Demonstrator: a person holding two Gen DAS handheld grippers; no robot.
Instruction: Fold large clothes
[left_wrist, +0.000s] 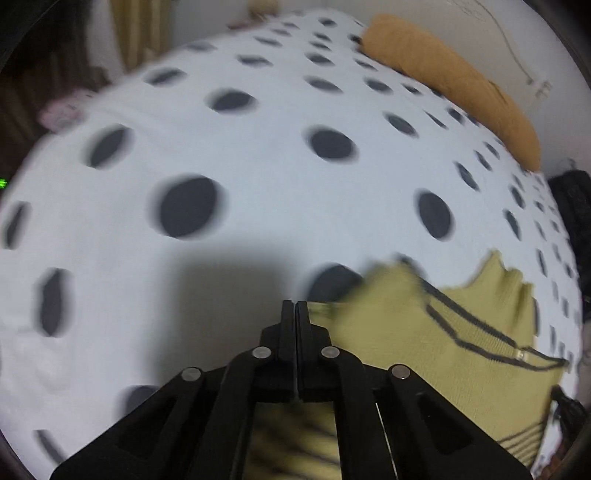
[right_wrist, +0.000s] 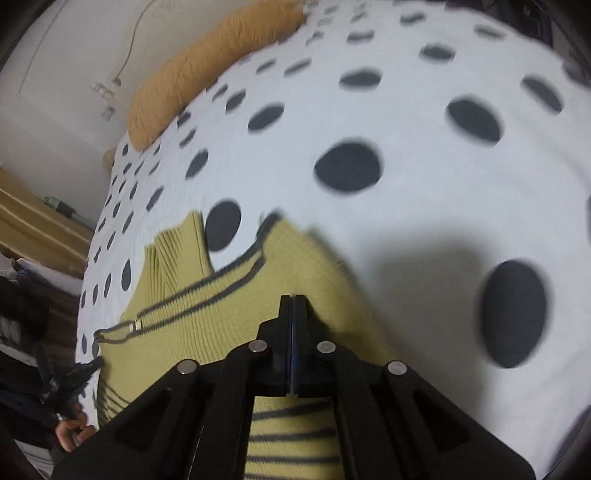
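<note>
I am working on the yellow-green sweater (right_wrist: 207, 332) that lies on the spotted bedspread (right_wrist: 424, 206), near the edge of the bed closest to me, collar pointing toward the orange pillow (right_wrist: 207, 74) along the far edge by the wall. To fold it well, I judge I should carry both sides at the same height and pace, keep the knit taut between my two tools so no crease bunches, and lay the moved part down square on the body before letting go.

My left gripper (left_wrist: 295, 306) has its jaws pressed together with no gap; the tips sit right at the sweater's edge, and a thin bit of knit seems pinched there, though blur keeps me from being sure. My right gripper (right_wrist: 292, 301) is likewise fully closed, over the ribbed body beside the dark zip trim (right_wrist: 199, 291); whether it has cloth I cannot tell.
</note>
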